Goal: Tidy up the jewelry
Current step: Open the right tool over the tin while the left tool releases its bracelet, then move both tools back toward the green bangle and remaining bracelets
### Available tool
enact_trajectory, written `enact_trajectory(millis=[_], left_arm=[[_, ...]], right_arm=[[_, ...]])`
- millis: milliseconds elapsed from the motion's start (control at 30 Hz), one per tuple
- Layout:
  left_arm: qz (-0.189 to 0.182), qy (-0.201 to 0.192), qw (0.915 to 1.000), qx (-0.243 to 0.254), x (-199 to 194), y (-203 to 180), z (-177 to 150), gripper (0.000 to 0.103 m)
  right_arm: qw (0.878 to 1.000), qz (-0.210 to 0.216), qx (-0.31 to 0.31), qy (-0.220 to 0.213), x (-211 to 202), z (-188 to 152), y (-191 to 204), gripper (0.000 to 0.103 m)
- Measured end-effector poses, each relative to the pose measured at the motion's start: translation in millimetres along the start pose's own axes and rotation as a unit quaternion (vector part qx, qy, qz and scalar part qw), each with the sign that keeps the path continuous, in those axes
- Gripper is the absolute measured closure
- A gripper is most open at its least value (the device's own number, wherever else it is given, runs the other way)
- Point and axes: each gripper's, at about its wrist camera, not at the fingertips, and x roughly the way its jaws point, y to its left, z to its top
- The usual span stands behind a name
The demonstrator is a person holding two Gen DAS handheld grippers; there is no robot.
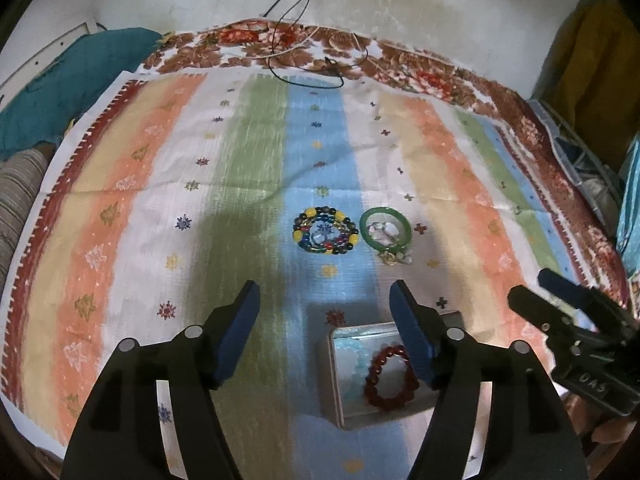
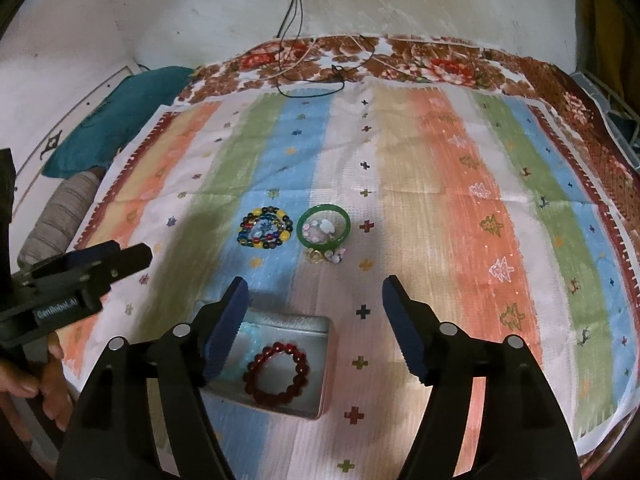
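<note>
Left tongs (image 1: 325,304): two black moulded arms, each a broad curved limb with recessed panels. A round silver pivot pin sits on each link, four in all. Fingers (image 1: 240,332) are faced with dark blue pads, ribbed along the inner edge. Seen from the right wrist camera, the body carries small screws and a label in pale lettering reading "GenRobot.AI".

Right tongs (image 2: 316,300): identical build, with black arms, silver pins and blue ribbed pads. From the left wrist camera its housing shows small screws and white stencilled characters, partly legible.

A hand (image 2: 36,380) grips the left unit's handle; no sleeve visible.
</note>
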Motion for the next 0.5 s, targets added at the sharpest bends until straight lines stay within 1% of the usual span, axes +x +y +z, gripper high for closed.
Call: enact_trajectory(millis=[100, 233, 367, 500], left_arm=[[0.006, 0.008, 0.9999, 0.003, 10.6, 2.3, 2.8, 0.034], [0.012, 0.020, 0.9997, -0.003, 24.8, 8.5, 6.0, 0.034], [0.013, 0.027, 0.9994, -0.017, 38.8, 12.9, 12.2, 0.034], [0.021, 0.032, 0.9992, -0.013, 51.0, 12.5, 15.8, 0.034]], right_arm=[[1.000, -0.002, 0.002, 0.005, 6.9, 4.2, -0.6, 0.028], [1.000, -0.012, 0.000, 0.013, 19.6, 9.0, -1.8, 0.027], [0.999, -0.025, 0.000, 0.024, 34.3, 12.6, -5.9, 0.024], [0.999, -0.033, 0.001, 0.027, 45.6, 18.6, -9.3, 0.023]])
